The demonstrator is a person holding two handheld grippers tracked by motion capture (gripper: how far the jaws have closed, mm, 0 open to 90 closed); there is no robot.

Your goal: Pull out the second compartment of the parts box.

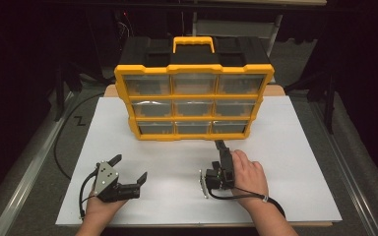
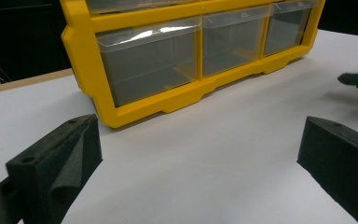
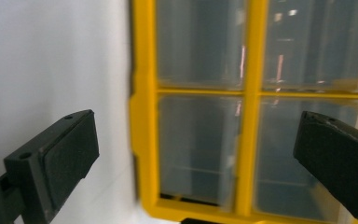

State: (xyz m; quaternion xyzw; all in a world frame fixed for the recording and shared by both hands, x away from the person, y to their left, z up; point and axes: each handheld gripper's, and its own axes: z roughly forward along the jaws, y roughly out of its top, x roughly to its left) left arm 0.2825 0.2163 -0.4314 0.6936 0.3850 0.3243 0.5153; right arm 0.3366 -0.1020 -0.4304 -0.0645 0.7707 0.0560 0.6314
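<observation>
Left tongs (image 1: 129, 168): near left of the surface (image 1: 285, 162), held in a hand (image 1: 98, 206), jaws spread wide with nothing between them; a grey plate sits on top. In the left gripper view the two black pads stand far apart over bare white board, facing the lower left corner of the cabinet (image 2: 186, 51).

Right tongs (image 1: 220, 145): near centre-right, held in the other hand (image 1: 248, 174), turned on its side, one jaw tip reaching forward to just short of the cabinet's bottom edge. In the right gripper view the jaws stand wide apart, empty, framing the cabinet (image 3: 242, 112) rolled sideways; the yellow frame and clear drawer fronts lie close ahead. Cable trails back along the wrist.

Surface: white board over a wooden top, edges showing at the far corners.

Cabinet (image 1: 195, 101): yellow-framed, black-topped, upright at the middle of the surface toward its far side, front facing the person. Nine clear drawers (image 1: 194, 106) in three rows of three, all pushed in. Yellow carry handle (image 1: 193, 43) on top.
</observation>
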